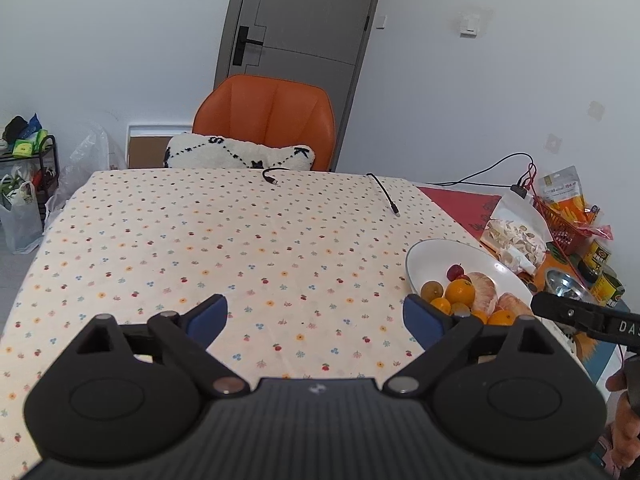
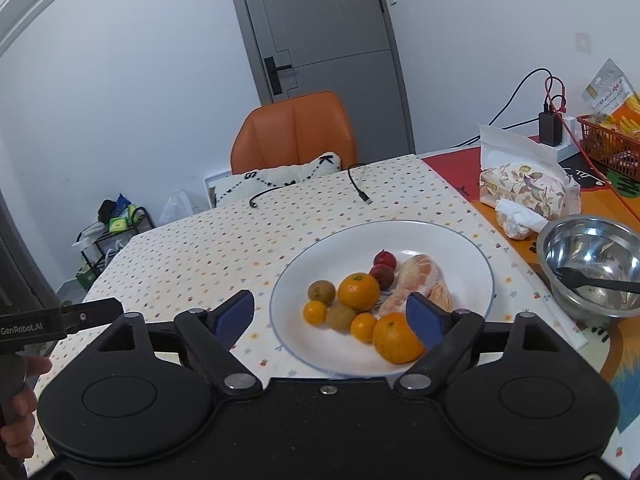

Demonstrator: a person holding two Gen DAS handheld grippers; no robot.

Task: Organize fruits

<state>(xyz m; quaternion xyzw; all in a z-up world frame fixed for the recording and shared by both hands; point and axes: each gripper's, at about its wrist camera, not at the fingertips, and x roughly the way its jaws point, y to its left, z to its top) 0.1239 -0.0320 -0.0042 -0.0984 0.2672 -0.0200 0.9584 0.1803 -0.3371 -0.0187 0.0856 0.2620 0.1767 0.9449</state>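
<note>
A white plate (image 2: pixel 460 248) on the dotted tablecloth holds several fruits: oranges (image 2: pixel 359 291), brown kiwis (image 2: pixel 321 291), two small red fruits (image 2: pixel 385 259) and peeled pomelo pieces (image 2: pixel 420 276). My right gripper (image 2: pixel 330 314) hovers just in front of the plate, open, with nothing pressed between its blue pads; a big orange (image 2: pixel 394 338) lies by the right pad. In the left wrist view the plate (image 1: pixel 440 252) sits at the right, and my left gripper (image 1: pixel 316 316) stands open over bare cloth left of it.
A steel bowl (image 2: pixel 592 256) with a black spoon stands right of the plate, beside a tissue pack (image 2: pixel 524 184) and a red basket (image 2: pixel 608 144). Two black cables (image 1: pixel 384 194) lie at the far table edge. An orange chair (image 1: pixel 268 120) with a cushion stands behind.
</note>
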